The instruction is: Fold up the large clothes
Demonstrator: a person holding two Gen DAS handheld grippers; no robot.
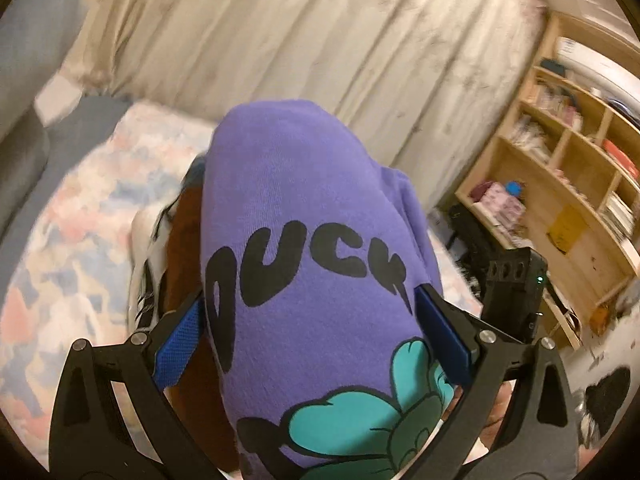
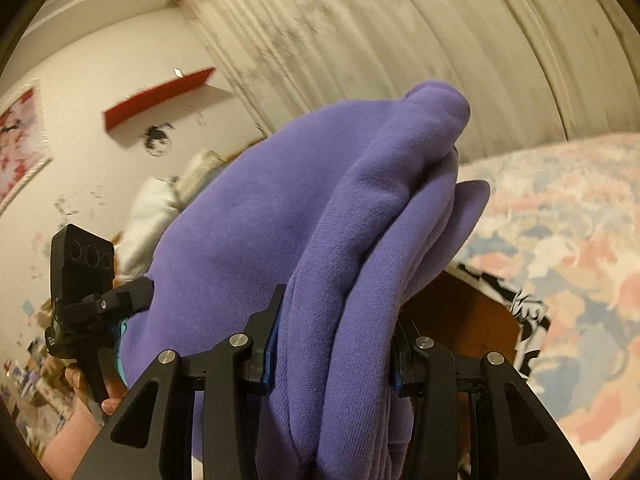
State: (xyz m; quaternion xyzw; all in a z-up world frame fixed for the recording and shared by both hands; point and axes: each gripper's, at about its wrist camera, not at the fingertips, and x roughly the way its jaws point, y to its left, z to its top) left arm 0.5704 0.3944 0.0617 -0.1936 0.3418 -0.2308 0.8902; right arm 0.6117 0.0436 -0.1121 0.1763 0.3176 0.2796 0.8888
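Aloft, one purple hoodie [image 1: 304, 208], two grippers, left gripper [image 1: 308, 320] clamped across its printed front, right gripper [image 2: 332, 344] clamped on its bunched folds, above the bed [image 2: 560, 240].

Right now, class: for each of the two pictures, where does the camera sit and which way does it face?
Left wrist view: sits on the left gripper, looks past the purple sweatshirt to curtain and wooden shelf; no body part is clear.
Right wrist view: sits on the right gripper, faces curtain and bed; the left hand shows.
Shared: sweatshirt, curtain, bed.
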